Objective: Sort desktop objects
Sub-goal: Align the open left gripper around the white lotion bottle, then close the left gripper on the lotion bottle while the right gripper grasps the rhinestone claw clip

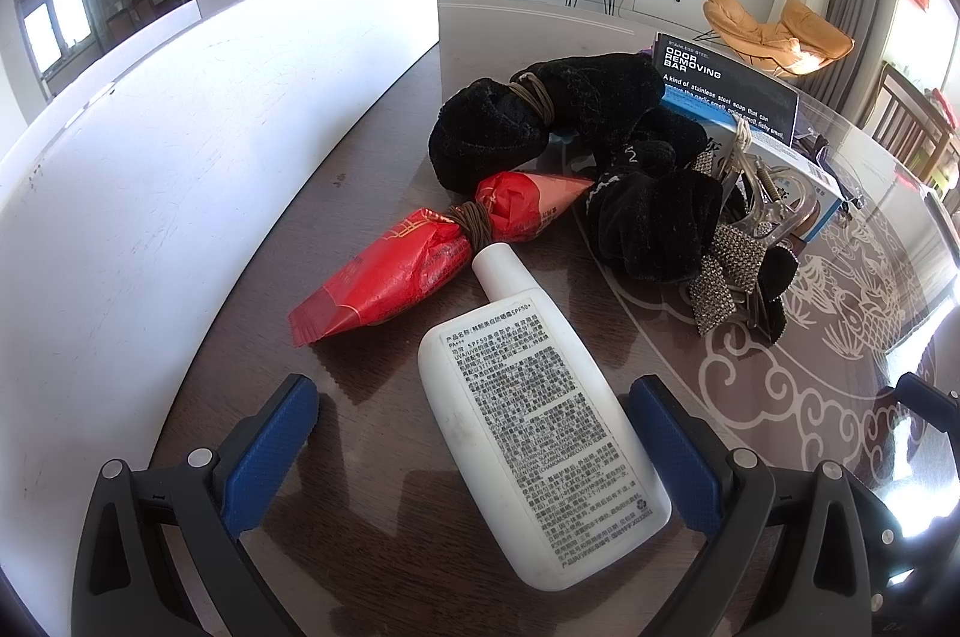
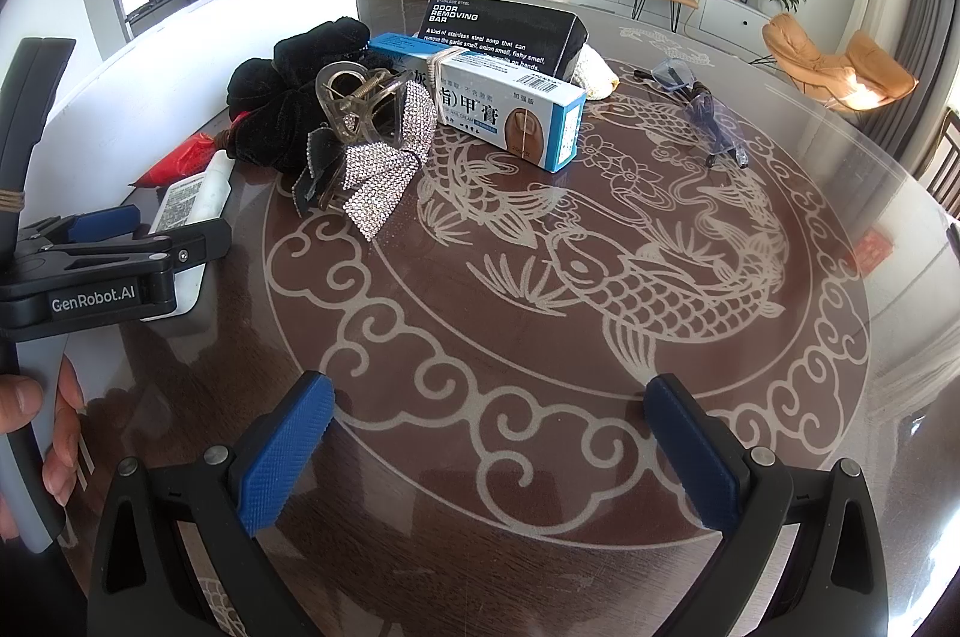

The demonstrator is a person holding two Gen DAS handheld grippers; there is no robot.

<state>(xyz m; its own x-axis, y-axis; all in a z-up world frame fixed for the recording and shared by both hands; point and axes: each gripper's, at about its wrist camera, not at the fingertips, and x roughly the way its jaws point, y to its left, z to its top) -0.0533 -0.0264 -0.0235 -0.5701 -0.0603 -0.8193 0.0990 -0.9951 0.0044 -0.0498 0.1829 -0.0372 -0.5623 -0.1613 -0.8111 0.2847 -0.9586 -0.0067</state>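
While the left hand-held gripper stands wide open astride a white bottle, neither blue pad touches it; the bottle lies flat on the brown counter, cap pointing to 12 o'clock. At the bottle's 11 o'clock a red packet, cinched by a brown hair tie, lies just beside the cap. Black velvet scrunchies pile at 12 to 1 o'clock, one bound with another brown tie. A rhinestone bow clip sits at 2 o'clock against the scrunchies, with a clear claw clip behind it. A blue-and-white box and a black box marked "ODOR REMOVING BAR" stand farther back at 1 o'clock. A white panel walls the counter's left side.

Seen from the right wrist, the right hand-held gripper hangs fully open over the counter's bare carp pattern, holding nothing. The pile lies at its 11 o'clock; blue-framed glasses rest well apart at 1 o'clock. At 9 o'clock, a person's fingers grip the left tool's handle.
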